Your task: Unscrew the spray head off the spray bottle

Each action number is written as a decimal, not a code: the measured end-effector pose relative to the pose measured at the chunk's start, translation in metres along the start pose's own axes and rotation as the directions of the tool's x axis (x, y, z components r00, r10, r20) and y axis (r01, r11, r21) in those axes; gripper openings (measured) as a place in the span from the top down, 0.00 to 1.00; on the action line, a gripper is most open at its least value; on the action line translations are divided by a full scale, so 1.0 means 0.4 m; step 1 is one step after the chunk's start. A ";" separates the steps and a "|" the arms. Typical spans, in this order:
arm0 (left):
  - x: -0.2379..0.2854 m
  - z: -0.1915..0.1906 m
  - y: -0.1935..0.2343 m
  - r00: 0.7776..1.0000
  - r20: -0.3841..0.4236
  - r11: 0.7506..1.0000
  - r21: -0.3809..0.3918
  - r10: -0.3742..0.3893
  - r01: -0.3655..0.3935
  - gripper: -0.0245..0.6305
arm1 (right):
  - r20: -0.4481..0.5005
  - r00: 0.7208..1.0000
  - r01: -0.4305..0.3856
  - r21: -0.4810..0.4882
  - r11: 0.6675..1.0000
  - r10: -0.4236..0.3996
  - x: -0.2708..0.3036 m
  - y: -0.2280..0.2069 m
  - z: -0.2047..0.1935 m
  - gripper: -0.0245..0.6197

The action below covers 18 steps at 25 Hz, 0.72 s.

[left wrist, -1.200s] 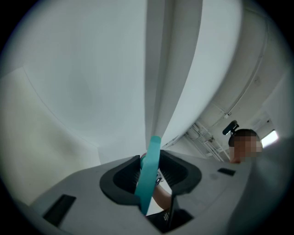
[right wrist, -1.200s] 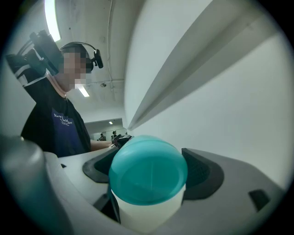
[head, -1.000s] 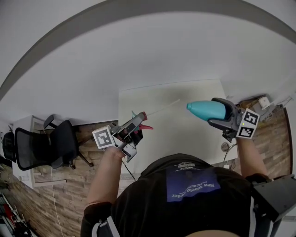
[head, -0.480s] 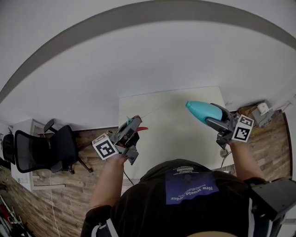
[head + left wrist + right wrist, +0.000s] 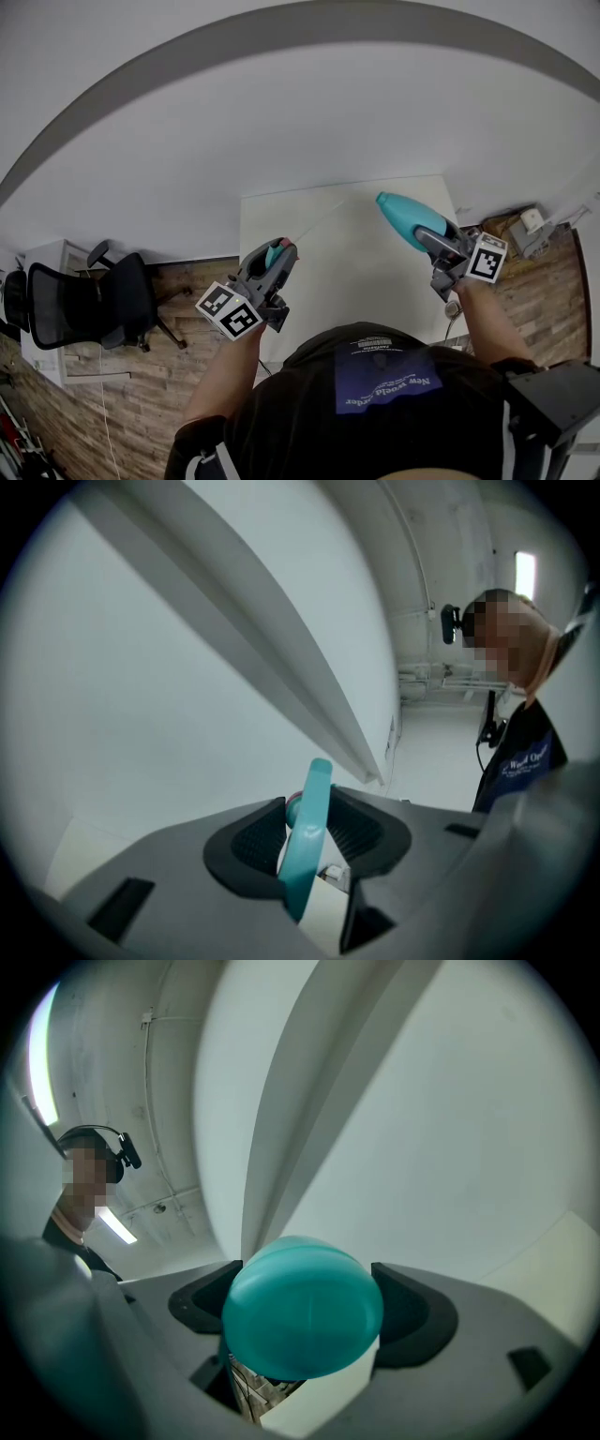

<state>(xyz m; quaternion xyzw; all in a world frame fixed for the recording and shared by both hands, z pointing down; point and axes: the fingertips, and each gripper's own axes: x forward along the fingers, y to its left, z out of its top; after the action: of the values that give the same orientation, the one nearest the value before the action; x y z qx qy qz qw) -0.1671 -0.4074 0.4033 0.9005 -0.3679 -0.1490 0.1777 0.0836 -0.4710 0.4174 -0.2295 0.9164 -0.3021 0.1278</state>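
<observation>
The spray head (image 5: 275,253) and the teal bottle (image 5: 403,217) are apart, one in each gripper, held up over the white table (image 5: 347,272). My left gripper (image 5: 273,265) is shut on the spray head; its thin white dip tube (image 5: 317,217) runs up and to the right, ending short of the bottle. In the left gripper view a teal part of the head (image 5: 314,794) stands edge-on between the pads of the gripper (image 5: 309,834). My right gripper (image 5: 433,246) is shut on the bottle, whose rounded end (image 5: 302,1302) sticks out beyond the jaws of the gripper (image 5: 302,1316).
A black office chair (image 5: 80,302) stands on the wooden floor (image 5: 141,394) at the left. A small white box (image 5: 532,220) and cables lie on the floor past the table's right edge. A white wall (image 5: 281,122) rises behind the table.
My left gripper has rolled, so the head's red trigger no longer shows and the marker cube hangs lower. My right gripper has shifted left, the bottle now tilting up-left.
</observation>
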 end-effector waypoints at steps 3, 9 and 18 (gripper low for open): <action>0.003 -0.001 -0.010 1.000 0.007 0.997 0.071 0.015 -0.015 0.75 | 0.013 1.000 -0.011 0.020 1.000 0.011 -0.001 -0.002 0.002 0.31; 0.007 -0.005 -0.007 0.999 0.016 0.995 0.093 0.034 -0.035 0.75 | 0.017 0.999 -0.037 0.055 0.998 0.036 0.005 0.000 -0.002 0.31; 0.014 -0.011 -0.011 0.999 0.012 0.994 0.102 0.038 -0.039 0.75 | -0.008 1.000 -0.008 0.028 1.000 0.009 0.005 -0.009 -0.008 0.31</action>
<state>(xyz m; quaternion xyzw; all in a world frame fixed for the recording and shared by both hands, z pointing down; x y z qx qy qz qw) -0.1588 -0.4076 0.4046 0.9004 -0.3931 -0.1314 0.1323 0.0819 -0.4731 0.4221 -0.2226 0.9136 -0.3151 0.1284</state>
